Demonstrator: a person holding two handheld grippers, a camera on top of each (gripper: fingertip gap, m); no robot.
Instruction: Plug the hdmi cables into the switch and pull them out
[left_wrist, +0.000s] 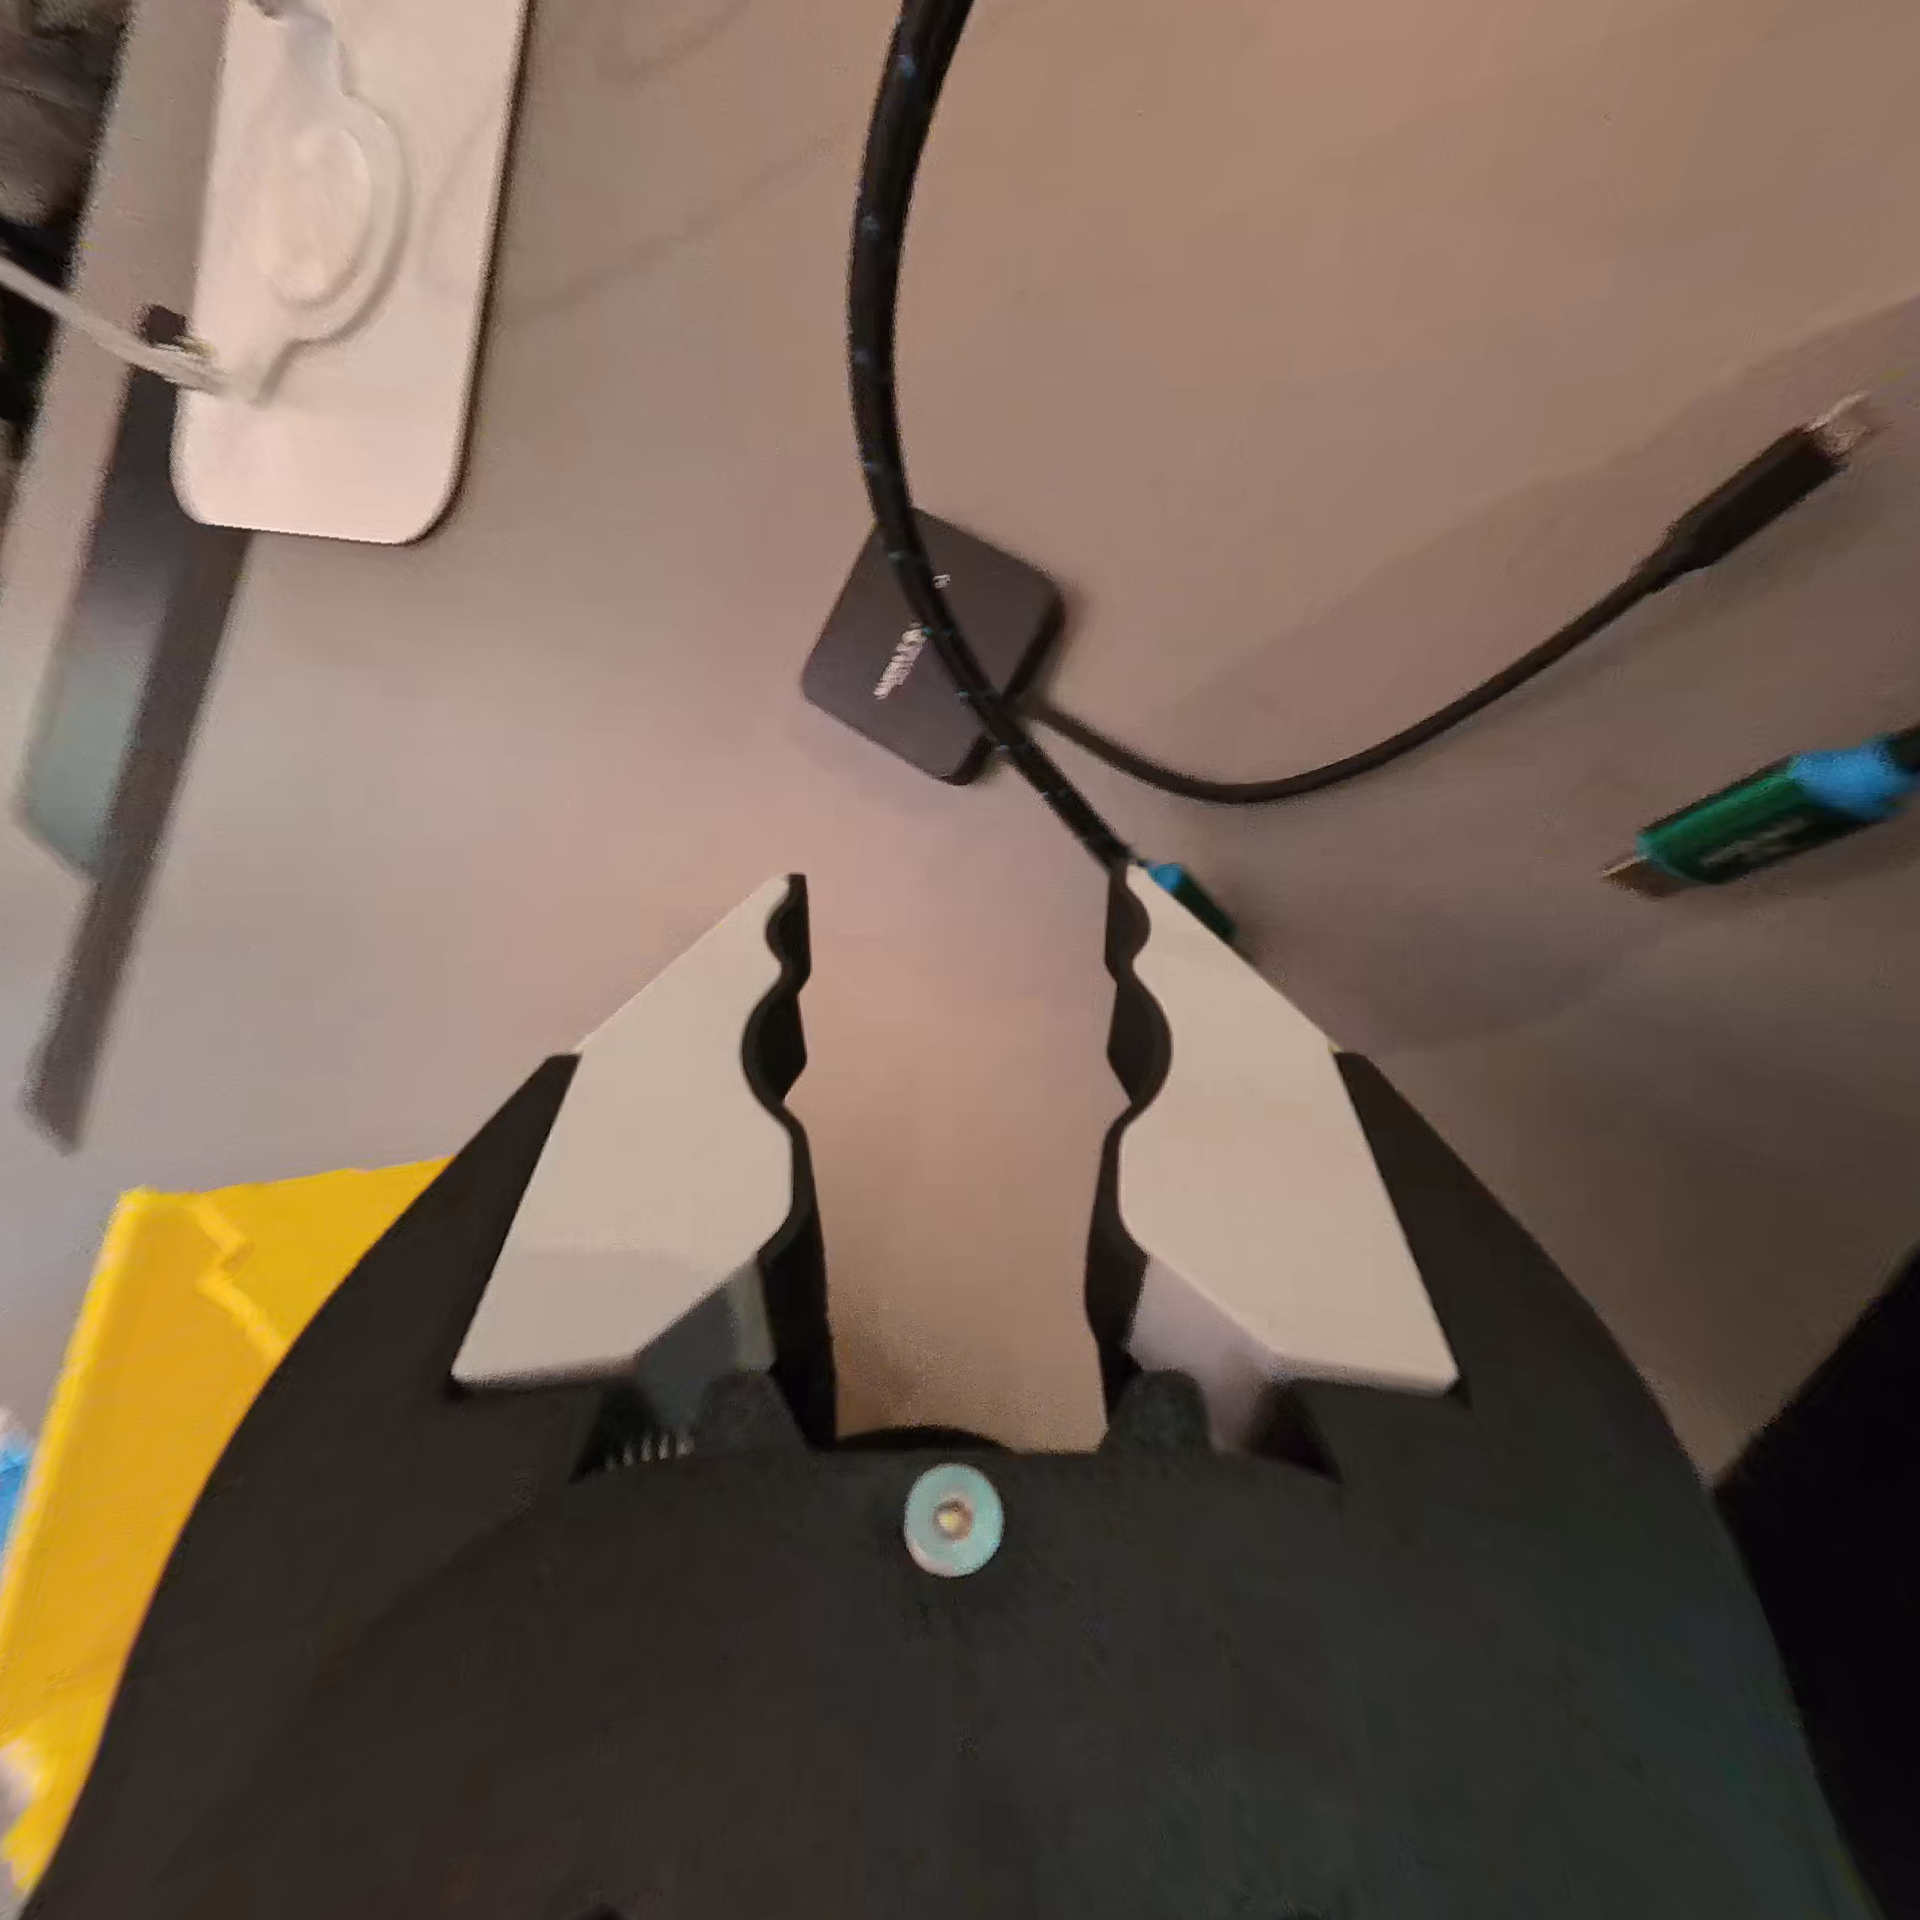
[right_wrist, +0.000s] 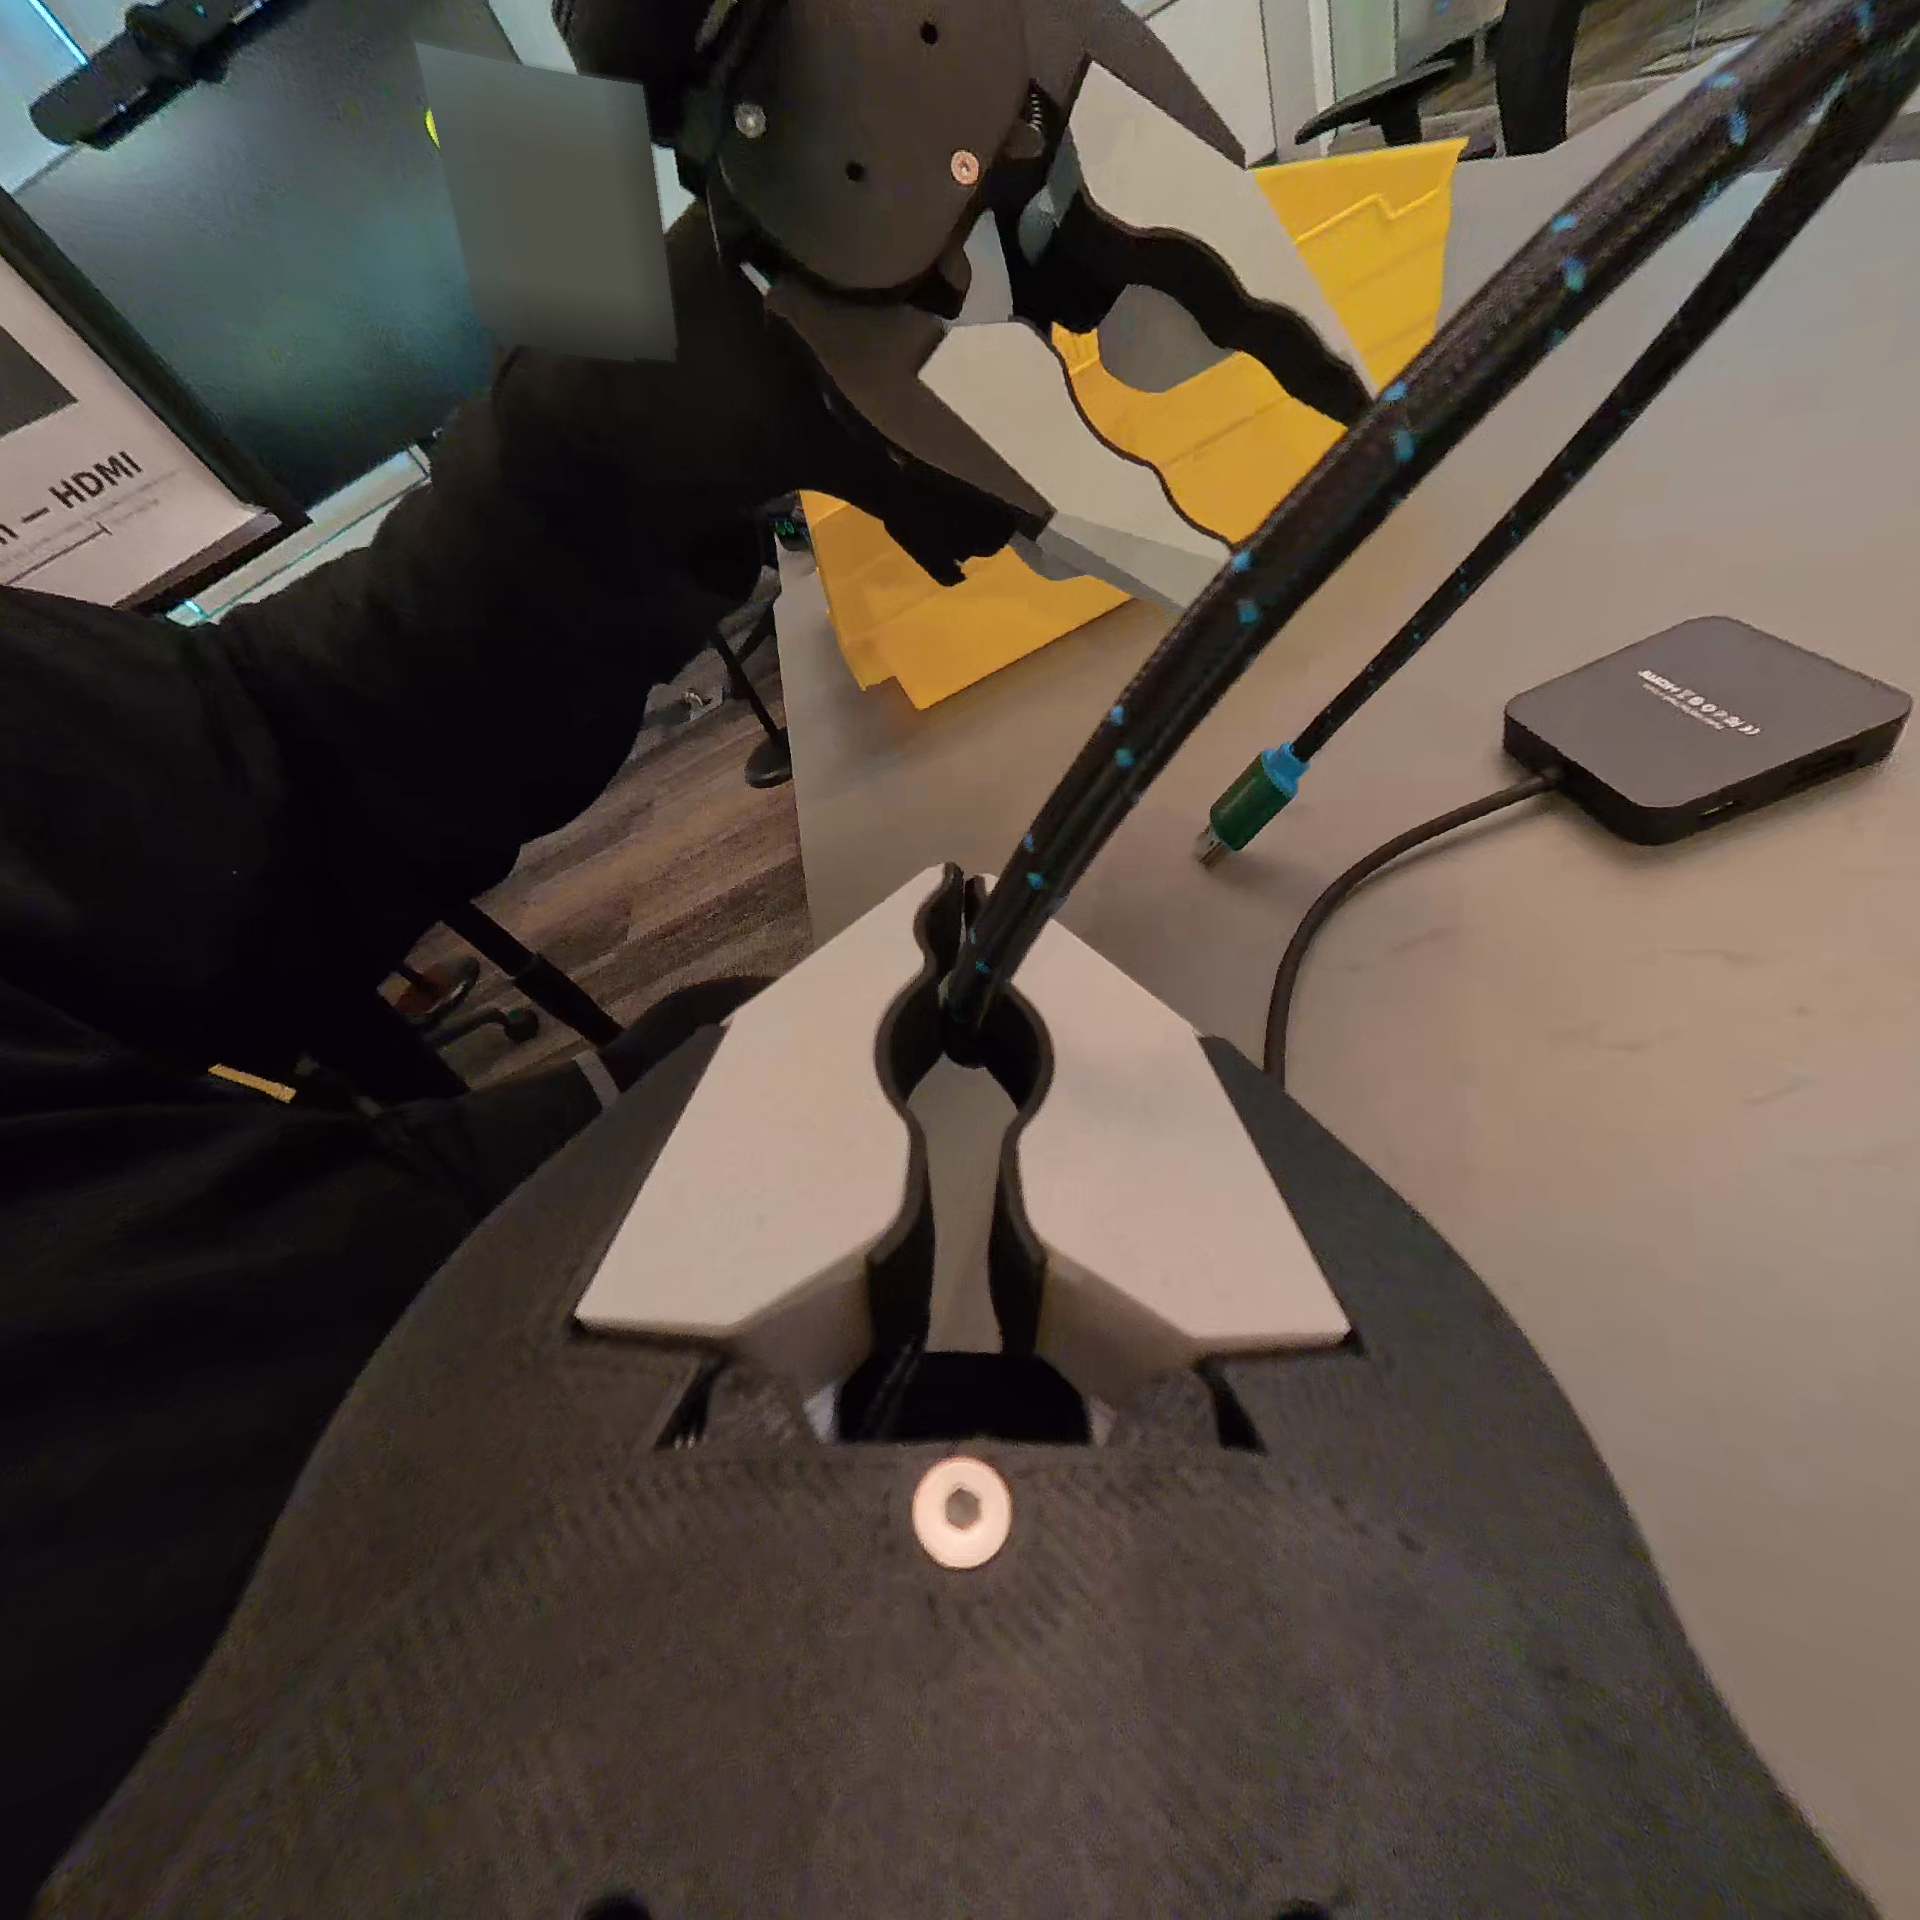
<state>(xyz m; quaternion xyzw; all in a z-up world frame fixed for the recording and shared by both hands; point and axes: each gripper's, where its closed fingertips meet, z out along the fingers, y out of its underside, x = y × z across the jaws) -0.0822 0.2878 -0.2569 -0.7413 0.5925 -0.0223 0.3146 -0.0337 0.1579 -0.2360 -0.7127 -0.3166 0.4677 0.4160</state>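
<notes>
Two plugs lay loose on the table (right_wrist: 1558, 1195), neither seated in the switch (right_wrist: 1704, 717). My right gripper (right_wrist: 961, 904) had its jaws closed on the braided HDMI cable (right_wrist: 1247, 613) well back from its end, so the cable arched up and over. My left gripper (left_wrist: 956, 894) hung above the table with its jaws apart and empty. The green plug (right_wrist: 1252, 800) lay just beyond the left jaws' right tip, its long axis slanting away toward the switch ahead. I judged the left the nearer one to take it. A second green plug (left_wrist: 1756, 826) lay well off to the right.
</notes>
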